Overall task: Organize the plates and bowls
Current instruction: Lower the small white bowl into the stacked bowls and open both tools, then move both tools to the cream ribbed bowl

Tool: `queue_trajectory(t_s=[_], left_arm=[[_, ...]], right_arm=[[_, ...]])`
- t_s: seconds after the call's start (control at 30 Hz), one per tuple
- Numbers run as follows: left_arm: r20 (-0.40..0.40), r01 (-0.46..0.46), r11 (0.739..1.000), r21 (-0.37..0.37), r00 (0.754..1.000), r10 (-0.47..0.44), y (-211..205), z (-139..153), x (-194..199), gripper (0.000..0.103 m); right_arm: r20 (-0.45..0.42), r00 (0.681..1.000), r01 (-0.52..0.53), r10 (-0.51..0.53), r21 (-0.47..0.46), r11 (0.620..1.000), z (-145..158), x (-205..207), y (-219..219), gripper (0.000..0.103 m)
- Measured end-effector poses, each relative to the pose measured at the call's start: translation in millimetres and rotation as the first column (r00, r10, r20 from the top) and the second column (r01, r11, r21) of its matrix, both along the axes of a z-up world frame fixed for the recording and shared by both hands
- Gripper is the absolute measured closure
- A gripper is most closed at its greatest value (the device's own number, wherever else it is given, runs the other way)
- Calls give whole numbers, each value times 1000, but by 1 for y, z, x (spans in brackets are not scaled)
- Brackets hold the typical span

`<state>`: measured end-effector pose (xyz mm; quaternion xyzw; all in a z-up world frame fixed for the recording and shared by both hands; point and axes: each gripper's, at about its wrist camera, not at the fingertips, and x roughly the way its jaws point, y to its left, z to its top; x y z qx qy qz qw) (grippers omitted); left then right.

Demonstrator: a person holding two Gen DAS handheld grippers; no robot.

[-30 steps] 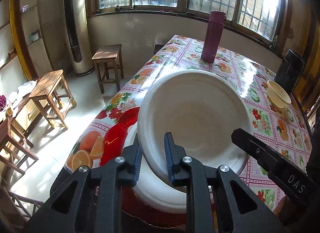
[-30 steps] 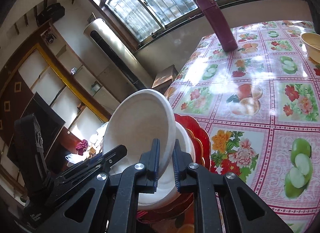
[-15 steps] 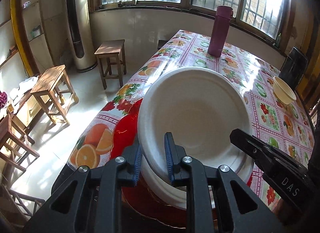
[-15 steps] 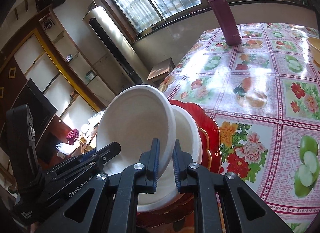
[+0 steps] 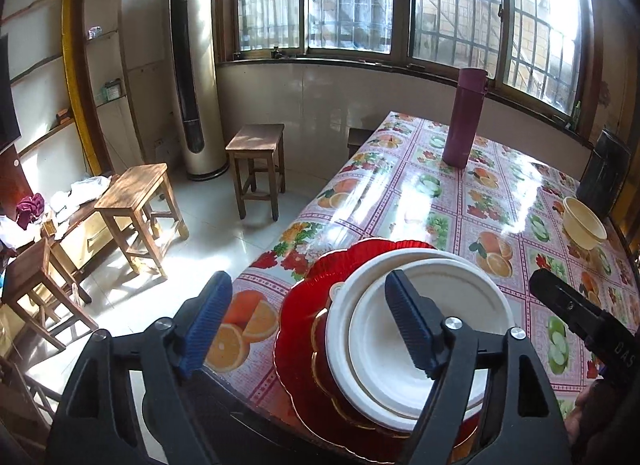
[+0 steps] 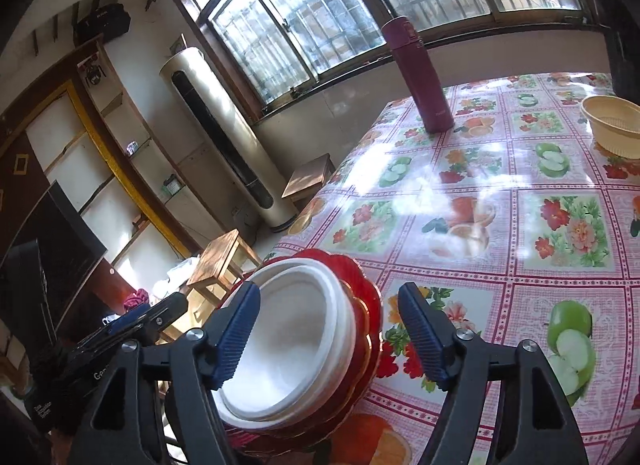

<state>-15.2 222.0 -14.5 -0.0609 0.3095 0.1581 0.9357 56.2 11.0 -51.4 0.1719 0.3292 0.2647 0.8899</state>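
A stack of white plates (image 5: 424,329) rests on red scalloped plates (image 5: 304,329) at the near corner of the table; it also shows in the right wrist view (image 6: 296,345). My left gripper (image 5: 308,325) is open and empty, just above and in front of the stack. My right gripper (image 6: 328,333) is open and empty, with its left finger over the white plates. A cream bowl (image 5: 582,223) sits at the far right of the table, also seen in the right wrist view (image 6: 616,125).
A tall maroon flask (image 5: 466,121) stands at the far end of the table with a fruit-patterned cloth (image 5: 440,201). A dark chair back (image 5: 604,173) is at the right. Wooden stools (image 5: 140,209) and a tower air conditioner (image 5: 192,93) stand on the floor at left.
Both grippers let go of the top white plate, which now lies flat on the stack. Both have opened and drawn back and up from the stack.
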Motion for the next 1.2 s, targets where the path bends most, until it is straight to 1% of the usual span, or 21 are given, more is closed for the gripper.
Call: queue_trajectory(t_s=[0.07, 0.13, 0.23, 0.3, 0.4, 0.53, 0.63, 0.7, 0.8, 0.9, 0.93, 1.0, 1.07, 1.13, 1.2], left_arm=[[46, 12, 1000, -8, 999, -12, -4, 7, -4, 20], [80, 48, 999, -27, 996, -45, -14, 12, -5, 19], [95, 126, 990, -65, 988, -119, -35, 15, -1, 17], [90, 193, 976, -100, 979, -184, -53, 15, 5, 17], [71, 291, 946, -143, 956, -283, -84, 12, 14, 17], [0, 398, 891, -217, 913, -408, -123, 2, 33, 17], [-57, 437, 867, -239, 885, -462, -151, -5, 48, 17], [-90, 453, 851, -268, 867, -490, -166, -12, 57, 17], [-165, 466, 823, -325, 829, -534, -191, -29, 73, 12], [-230, 474, 794, -380, 783, -578, -218, -50, 84, 0], [-244, 479, 785, -393, 769, -591, -227, -55, 86, 0], [-263, 498, 771, -397, 743, -615, -244, -60, 88, 0], [-269, 519, 758, -395, 724, -635, -260, -61, 89, 0], [-277, 540, 746, -390, 704, -654, -275, -61, 92, 0], [-288, 545, 741, -392, 692, -662, -285, -62, 97, 0]], right_arm=[[-4, 999, 52, -52, 22, 998, -1, 7, -21, 26], [-20, 994, 112, -112, 40, 993, -5, 16, -45, 22], [-75, 979, 194, -189, 73, 978, -15, 29, -81, 19], [-118, 967, 238, -226, 101, 966, -22, 36, -104, 19], [-158, 949, 293, -273, 127, 948, -29, 43, -137, 19], [-176, 929, 353, -326, 156, 922, -32, 50, -179, 18], [-200, 907, 407, -371, 190, 893, -36, 55, -215, 18], [-227, 889, 444, -398, 208, 872, -40, 60, -240, 18], [-244, 862, 494, -445, 204, 845, -44, 69, -276, 17], [-261, 834, 539, -487, 190, 821, -48, 78, -307, 17], [-272, 826, 549, -494, 192, 813, -50, 80, -316, 17], [-285, 813, 570, -508, 204, 796, -52, 82, -333, 17], [-279, 808, 580, -519, 217, 785, -50, 83, -345, 15], [-257, 805, 586, -534, 210, 783, -46, 82, -354, 12], [-235, 806, 587, -543, 195, 786, -43, 82, -360, 10]])
